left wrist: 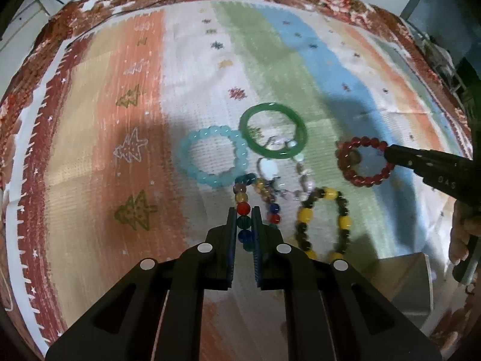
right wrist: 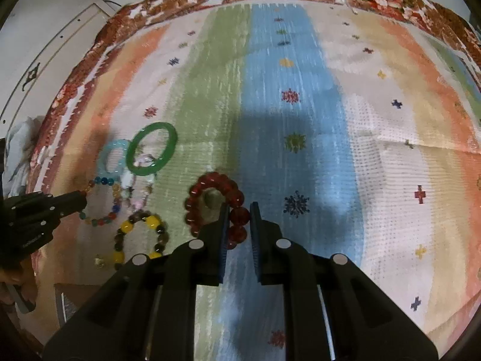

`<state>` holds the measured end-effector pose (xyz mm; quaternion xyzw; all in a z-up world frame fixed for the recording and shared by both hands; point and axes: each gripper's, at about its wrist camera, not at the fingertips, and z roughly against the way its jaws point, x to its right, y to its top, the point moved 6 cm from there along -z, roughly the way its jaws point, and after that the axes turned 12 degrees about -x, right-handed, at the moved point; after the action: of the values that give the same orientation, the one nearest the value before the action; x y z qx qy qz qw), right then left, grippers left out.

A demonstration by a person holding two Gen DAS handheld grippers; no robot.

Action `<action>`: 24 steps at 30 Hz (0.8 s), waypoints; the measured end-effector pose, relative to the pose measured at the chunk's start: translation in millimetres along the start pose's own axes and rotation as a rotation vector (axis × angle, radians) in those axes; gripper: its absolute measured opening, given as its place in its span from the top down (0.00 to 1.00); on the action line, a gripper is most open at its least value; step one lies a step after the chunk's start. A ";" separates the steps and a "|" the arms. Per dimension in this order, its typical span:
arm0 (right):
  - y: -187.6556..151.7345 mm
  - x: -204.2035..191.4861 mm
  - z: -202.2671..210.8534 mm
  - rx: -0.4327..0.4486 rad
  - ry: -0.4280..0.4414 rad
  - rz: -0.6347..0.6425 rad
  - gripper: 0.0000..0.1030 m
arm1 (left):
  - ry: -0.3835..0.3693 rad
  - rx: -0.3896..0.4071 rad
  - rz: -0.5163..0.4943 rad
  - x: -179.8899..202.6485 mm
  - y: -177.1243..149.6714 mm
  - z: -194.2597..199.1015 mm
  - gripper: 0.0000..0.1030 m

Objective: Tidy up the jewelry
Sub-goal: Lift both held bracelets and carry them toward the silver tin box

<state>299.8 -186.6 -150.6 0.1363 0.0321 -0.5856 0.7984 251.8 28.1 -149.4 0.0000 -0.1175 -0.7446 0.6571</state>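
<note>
1. Left wrist view: your left gripper (left wrist: pixel 244 221) pinches the multicolour bead bracelet (left wrist: pixel 243 209), its round red, green and blue beads between the pads, above the striped cloth (left wrist: pixel 105 138).
2. Right wrist view: your right gripper (right wrist: pixel 239 216) clamps the glossy dark-red bead bracelet (right wrist: pixel 210 201) over the cloth's blue stripe.

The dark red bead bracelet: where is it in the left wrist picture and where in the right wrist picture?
Left wrist view: the dark red bead bracelet is at right of centre, pinched at its right edge by the right gripper.
Right wrist view: the bracelet is at lower centre, between the near fingers.
Shared landmark: the green bangle, left of the bracelet in both views.
</note>
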 end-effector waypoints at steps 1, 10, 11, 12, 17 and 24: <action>-1.4 -2.7 3.6 0.006 0.001 0.007 0.86 | -0.004 0.010 -0.006 2.2 -1.8 5.0 0.91; -11.7 -24.9 34.6 0.064 0.000 0.055 0.85 | -0.033 0.065 -0.024 18.0 -4.1 31.7 0.91; -13.8 -25.4 37.3 0.070 -0.001 0.059 0.86 | -0.035 0.070 -0.025 18.9 -5.4 34.3 0.91; -16.1 -27.2 41.7 0.078 -0.003 0.062 0.86 | -0.036 0.074 -0.025 19.5 -6.7 36.4 0.91; -25.2 -36.6 62.6 0.119 -0.002 0.078 0.86 | -0.054 0.111 -0.038 29.4 -15.1 55.2 0.91; -44.2 -54.1 96.4 0.189 -0.002 0.116 0.86 | -0.073 0.171 -0.067 45.7 -29.1 84.3 0.91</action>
<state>230.7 -173.3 -54.6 0.2121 -0.0318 -0.5391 0.8145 204.1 1.3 -65.5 0.0328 -0.2046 -0.7528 0.6247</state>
